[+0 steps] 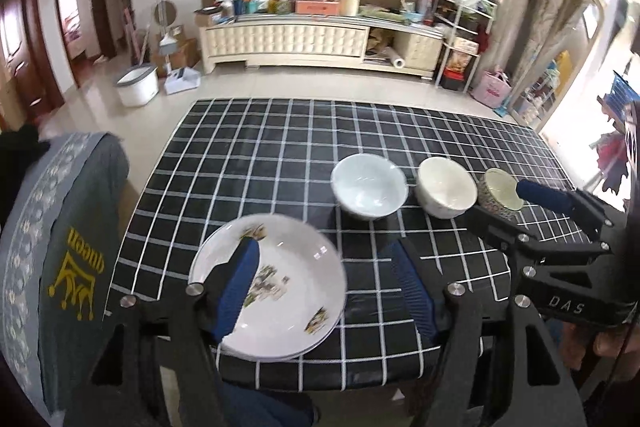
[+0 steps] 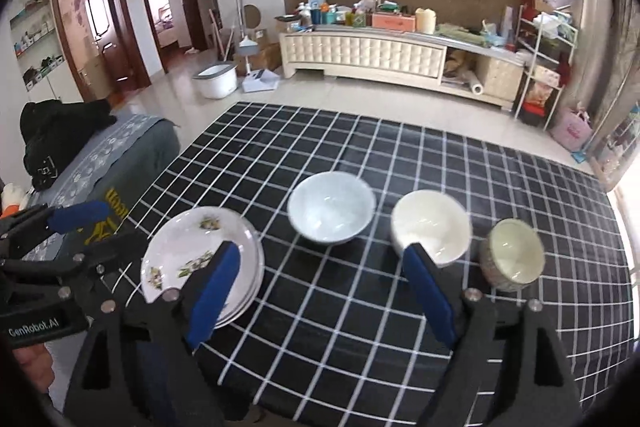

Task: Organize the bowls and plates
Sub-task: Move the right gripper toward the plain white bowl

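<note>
Plainly both tools (image 1: pixel 324 267) (image 2: pixel 324 291) wide apart, empty.

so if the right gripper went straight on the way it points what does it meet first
Probably the checked tablecloth, in the bare stretch between the stacked plates and the cream bowl; the right gripper is open and empty, though depth is unclear.

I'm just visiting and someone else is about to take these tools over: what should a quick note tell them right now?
Left hand-held gripper: open, empty, above the plate stack.
Right hand-held gripper: open, empty, above the table.
Dishes: plates stacked at the near left edge; pale blue bowl, white bowl and small patterned bowl stand apart in a row to the right.
Done: plates stacked.
Left: probably nesting the bowls.
</note>
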Tool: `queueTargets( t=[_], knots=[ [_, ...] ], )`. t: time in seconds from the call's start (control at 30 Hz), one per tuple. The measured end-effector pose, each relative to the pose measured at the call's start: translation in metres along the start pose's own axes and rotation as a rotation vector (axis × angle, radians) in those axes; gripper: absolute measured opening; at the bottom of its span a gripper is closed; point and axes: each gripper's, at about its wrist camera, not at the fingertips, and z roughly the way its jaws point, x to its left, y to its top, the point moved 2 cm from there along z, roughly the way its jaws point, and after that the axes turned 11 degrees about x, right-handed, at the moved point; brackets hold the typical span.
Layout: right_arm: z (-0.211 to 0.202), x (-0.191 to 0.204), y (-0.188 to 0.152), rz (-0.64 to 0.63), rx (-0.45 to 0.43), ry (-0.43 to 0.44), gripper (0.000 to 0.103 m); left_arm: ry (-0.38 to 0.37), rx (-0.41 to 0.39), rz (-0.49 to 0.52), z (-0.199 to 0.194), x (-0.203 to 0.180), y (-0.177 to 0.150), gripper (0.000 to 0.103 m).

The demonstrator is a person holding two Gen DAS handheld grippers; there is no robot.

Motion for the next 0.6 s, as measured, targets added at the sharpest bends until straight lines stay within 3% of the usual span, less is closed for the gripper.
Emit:
queueTargets(
  t=[0.07,0.13,0.3,0.6],
  knots=[
    [-0.004,-0.007,0.006,-0.002,-0.018,-0.029,0.090,-0.004,-0.007,0.019,0.003,-0.007,0.010,0.067],
    [-0.005,-0.013,0.011,-0.006,-0.025,-0.044,0.094,-0.008,-0.003,0.042,0.007,-0.013,0.018,0.078],
    [0.009,-0.024,0.028,-0.038,0.002,-0.059,0.096,-0.003,0.028,0.077,0.030,-0.021,0.039,0.078],
    [0.058,-0.045,0.056,-0.051,0.084,-0.006,0.096,-0.029,0.104,0.062,0.086,-0.012,0.077,0.078]
  ],
)
